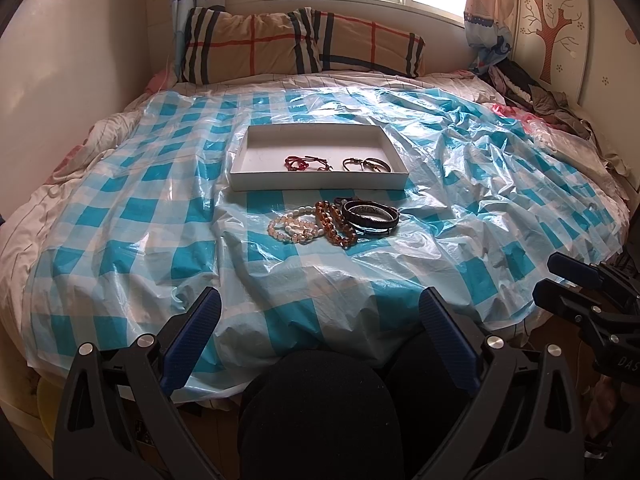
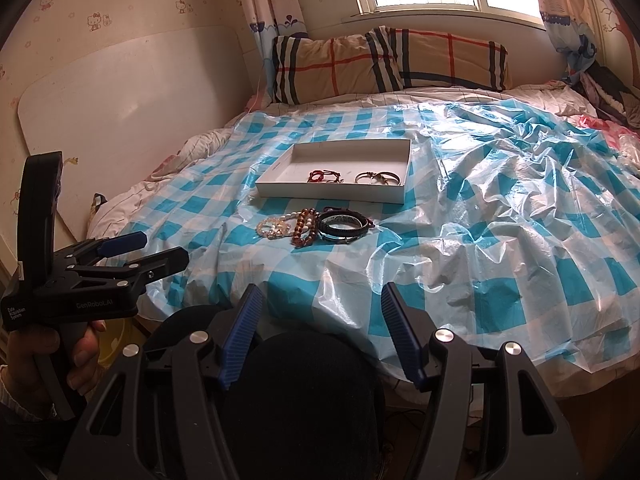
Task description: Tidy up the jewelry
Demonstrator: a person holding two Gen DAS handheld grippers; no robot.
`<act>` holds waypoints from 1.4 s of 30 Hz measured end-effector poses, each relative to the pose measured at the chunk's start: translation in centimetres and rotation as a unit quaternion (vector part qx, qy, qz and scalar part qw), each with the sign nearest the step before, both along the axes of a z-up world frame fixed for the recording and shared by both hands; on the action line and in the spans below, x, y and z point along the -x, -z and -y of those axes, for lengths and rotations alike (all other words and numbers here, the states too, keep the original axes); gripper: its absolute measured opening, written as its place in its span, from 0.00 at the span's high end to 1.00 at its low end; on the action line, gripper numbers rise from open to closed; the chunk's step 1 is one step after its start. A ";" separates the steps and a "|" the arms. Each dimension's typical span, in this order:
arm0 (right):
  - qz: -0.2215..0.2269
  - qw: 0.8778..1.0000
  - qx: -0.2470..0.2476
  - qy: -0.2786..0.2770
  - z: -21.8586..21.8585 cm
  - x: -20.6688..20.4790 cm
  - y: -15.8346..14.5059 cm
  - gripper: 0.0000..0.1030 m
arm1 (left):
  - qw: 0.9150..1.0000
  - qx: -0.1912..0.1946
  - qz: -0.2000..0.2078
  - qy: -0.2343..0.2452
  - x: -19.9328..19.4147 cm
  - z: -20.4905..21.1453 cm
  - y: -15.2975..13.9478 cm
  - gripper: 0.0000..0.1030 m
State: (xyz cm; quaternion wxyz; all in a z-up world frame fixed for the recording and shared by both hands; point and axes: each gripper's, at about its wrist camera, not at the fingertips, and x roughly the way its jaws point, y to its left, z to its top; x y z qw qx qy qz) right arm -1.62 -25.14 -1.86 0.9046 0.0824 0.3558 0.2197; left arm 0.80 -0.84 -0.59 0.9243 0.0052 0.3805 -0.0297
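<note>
A white tray (image 1: pixel 320 184) (image 2: pixel 332 195) lies mid-bed and holds red cord bracelets (image 1: pixel 298 163) (image 2: pixel 320 176) and metal bangles (image 1: pixel 366 165) (image 2: pixel 378 178). Just in front of it, on the plastic sheet, lie pale bead bracelets (image 1: pixel 294 226) (image 2: pixel 276 226), an amber bead bracelet (image 1: pixel 334 224) (image 2: pixel 304 228) and black bands (image 1: pixel 370 216) (image 2: pixel 344 222). My left gripper (image 1: pixel 320 308) (image 2: pixel 165 245) hangs open and empty at the near bed edge, well short of the jewelry. My right gripper (image 2: pixel 320 300) (image 1: pixel 546 274) is likewise open and empty, to its right.
A crinkled blue-and-white checked plastic sheet (image 1: pixel 160 220) covers the bed. Two plaid pillows (image 1: pixel 304 44) sit under the window. A clothes pile (image 1: pixel 532 92) is at the far right, and a white board (image 2: pixel 120 100) leans on the left wall. Dark-clothed knees (image 1: pixel 320 408) fill the bottom.
</note>
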 end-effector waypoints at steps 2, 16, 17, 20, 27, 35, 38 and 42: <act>0.000 1.000 0.000 0.000 0.0 0.0 0.0 0.41 | 1.000 0.000 0.000 0.000 0.0 0.0 0.0 0.08; 0.000 1.000 0.000 0.000 0.0 0.0 0.0 0.41 | 1.000 0.001 -0.001 0.000 -0.1 -0.2 0.0 0.08; 0.000 1.000 0.000 0.000 0.0 0.0 0.0 0.41 | 1.000 0.001 -0.001 0.001 -0.1 -0.2 0.0 0.08; 0.000 1.000 0.000 0.000 0.0 0.0 0.0 0.41 | 1.000 0.001 -0.001 0.001 0.0 -0.1 0.0 0.08; 0.000 1.000 0.000 0.000 0.0 -0.1 0.0 0.41 | 1.000 0.001 -0.002 0.000 -0.1 -0.2 0.1 0.08; -0.003 1.000 0.002 -0.002 0.1 -0.2 0.2 0.41 | 1.000 0.002 -0.004 0.001 0.2 -0.1 0.2 0.08; -0.003 1.000 0.002 -0.003 0.0 -0.2 0.2 0.41 | 1.000 0.002 -0.004 0.000 0.0 -0.2 0.2 0.08; -0.002 1.000 0.002 -0.002 0.0 -0.2 0.2 0.41 | 1.000 0.002 -0.004 0.000 0.1 -0.2 0.2 0.08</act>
